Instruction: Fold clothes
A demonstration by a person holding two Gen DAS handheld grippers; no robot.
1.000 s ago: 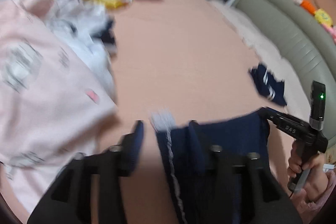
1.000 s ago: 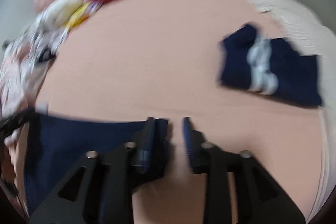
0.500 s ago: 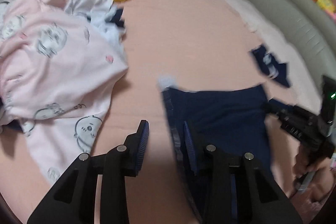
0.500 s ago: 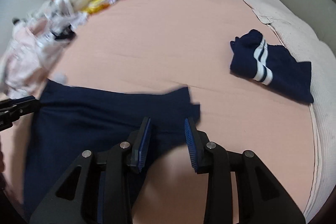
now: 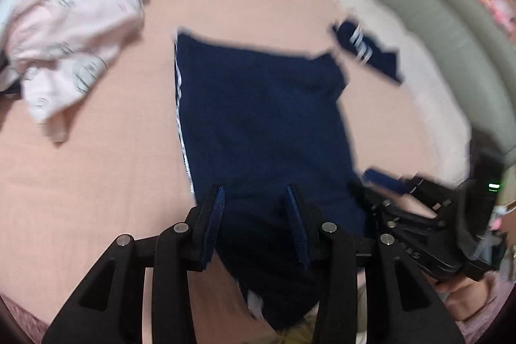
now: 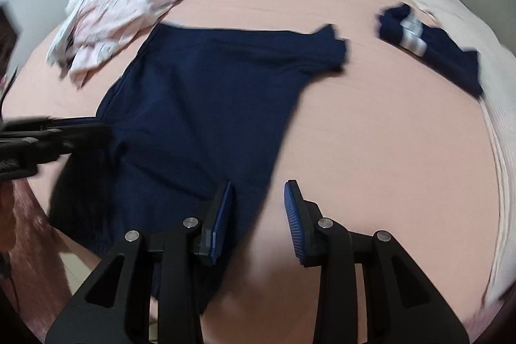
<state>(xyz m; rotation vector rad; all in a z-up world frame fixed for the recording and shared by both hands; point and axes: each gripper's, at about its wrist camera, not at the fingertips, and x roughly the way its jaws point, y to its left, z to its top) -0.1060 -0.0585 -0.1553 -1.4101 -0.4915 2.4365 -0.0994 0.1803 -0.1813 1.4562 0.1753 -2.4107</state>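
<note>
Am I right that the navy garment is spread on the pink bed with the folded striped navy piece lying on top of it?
Not quite. The folded striped navy piece lies apart from the navy garment, off to its right on the pink bed. The right wrist view shows bare sheet between them.

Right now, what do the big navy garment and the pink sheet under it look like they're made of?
The navy garment looks like soft, matte knit, perhaps sportswear jersey: it lies limp with gentle creases, and a pale stripe runs along one edge in the left wrist view. The pink sheet seems a smooth, matte woven or cotton-like fabric, with faint wrinkles and no shine. Blur leaves the weave unclear.
</note>
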